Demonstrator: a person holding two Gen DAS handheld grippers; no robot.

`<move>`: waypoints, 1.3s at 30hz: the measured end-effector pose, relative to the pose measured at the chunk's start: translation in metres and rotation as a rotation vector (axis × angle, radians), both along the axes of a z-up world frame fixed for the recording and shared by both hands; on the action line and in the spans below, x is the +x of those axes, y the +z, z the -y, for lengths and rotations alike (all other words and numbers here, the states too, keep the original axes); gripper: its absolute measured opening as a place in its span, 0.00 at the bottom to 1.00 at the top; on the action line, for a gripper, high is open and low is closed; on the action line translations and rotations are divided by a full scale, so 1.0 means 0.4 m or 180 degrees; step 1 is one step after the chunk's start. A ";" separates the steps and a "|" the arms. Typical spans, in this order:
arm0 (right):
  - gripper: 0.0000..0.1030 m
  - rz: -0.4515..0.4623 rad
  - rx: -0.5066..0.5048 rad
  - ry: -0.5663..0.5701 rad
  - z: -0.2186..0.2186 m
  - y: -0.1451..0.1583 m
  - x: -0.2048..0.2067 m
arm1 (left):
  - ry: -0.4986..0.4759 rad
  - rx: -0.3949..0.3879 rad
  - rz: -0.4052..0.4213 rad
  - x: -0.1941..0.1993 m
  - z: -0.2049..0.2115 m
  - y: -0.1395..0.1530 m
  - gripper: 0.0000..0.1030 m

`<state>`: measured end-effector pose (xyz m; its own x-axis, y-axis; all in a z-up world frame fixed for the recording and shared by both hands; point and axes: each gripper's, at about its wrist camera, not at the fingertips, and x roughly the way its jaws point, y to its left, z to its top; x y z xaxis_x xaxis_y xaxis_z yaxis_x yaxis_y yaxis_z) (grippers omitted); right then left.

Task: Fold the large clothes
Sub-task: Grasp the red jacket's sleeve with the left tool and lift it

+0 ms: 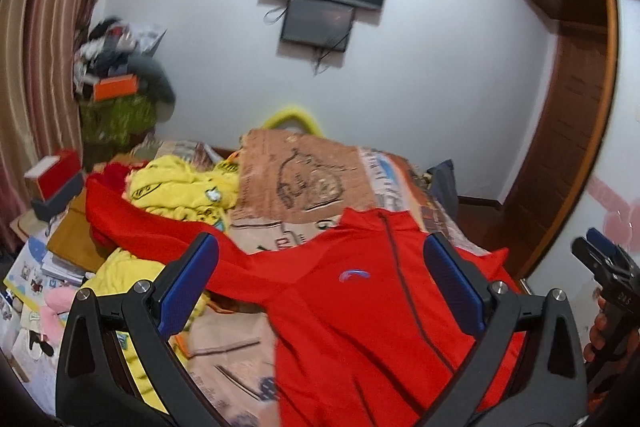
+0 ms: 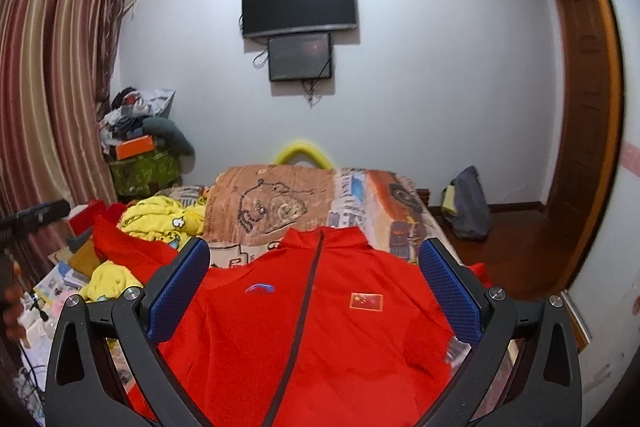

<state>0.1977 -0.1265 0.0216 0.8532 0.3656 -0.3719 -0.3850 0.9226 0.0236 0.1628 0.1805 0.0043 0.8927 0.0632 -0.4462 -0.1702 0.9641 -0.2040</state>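
red zip-up track jacket [image 2: 304, 331] spread front-up on patterned bedspread [image 2: 276, 203], filling lower centre of both frames. collar toward top of frame, hem toward bottom edge, zip running roughly bottom to top, so long axis along the line of sight. left sleeve [image 1: 160, 227] stretched out toward left of frame in left wrist view, crossing over yellow garment pile [image 1: 180, 187]. other sleeve end barely seen at right edge of bed, mostly hidden.

left gripper [image 1: 320, 275] wide apart, nothing between blue pads, hovering above jacket, over logo side of chest. right gripper [image 2: 314, 287] also spread wide, empty, centred over zip between logo and flag patch [image 2: 366, 301]. contact with cloth: none visible.

right gripper also showing at right edge of left wrist view, held by a hand [image 1: 600, 331].

judgement: folding not started, body flat and unfolded. extended sleeve lies left of both tools, nearer left gripper, so likely first grab for that side; right side edge nearer right gripper.
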 end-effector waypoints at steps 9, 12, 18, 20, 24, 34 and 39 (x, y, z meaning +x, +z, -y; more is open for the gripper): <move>1.00 -0.0639 -0.0221 0.0075 -0.048 -0.110 0.212 | 0.0532 -0.0388 -0.0759 0.218 -0.321 -0.182 1.00; 1.00 -0.0905 -0.0370 0.0046 -0.062 -0.169 0.274 | 0.0682 -0.0661 -0.1066 0.273 -0.427 -0.289 0.97; 1.00 -0.1388 -0.0541 -0.0009 -0.060 -0.277 0.331 | 0.0822 -0.1365 -0.1426 0.322 -0.603 -0.482 0.86; 1.00 -0.1462 -0.0574 -0.0029 -0.055 -0.297 0.351 | 0.0873 -0.1657 -0.1420 0.329 -0.657 -0.528 0.83; 1.00 -0.1558 -0.0647 -0.0109 -0.051 -0.335 0.385 | 0.1005 -0.2042 -0.1397 0.350 -0.739 -0.599 0.83; 1.00 -0.1846 -0.0608 -0.0178 -0.044 -0.415 0.443 | 0.1491 -0.2139 -0.1426 0.414 -0.870 -0.712 0.65; 1.00 -0.1937 -0.0527 -0.0226 -0.031 -0.425 0.447 | 0.1715 -0.1425 -0.1729 0.459 -0.847 -0.693 0.26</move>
<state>0.3765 -0.1140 -0.1482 0.4912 0.2119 -0.8449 -0.2854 0.9556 0.0738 0.3464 0.5194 -0.2730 0.4497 0.1316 -0.8835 -0.7611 0.5740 -0.3019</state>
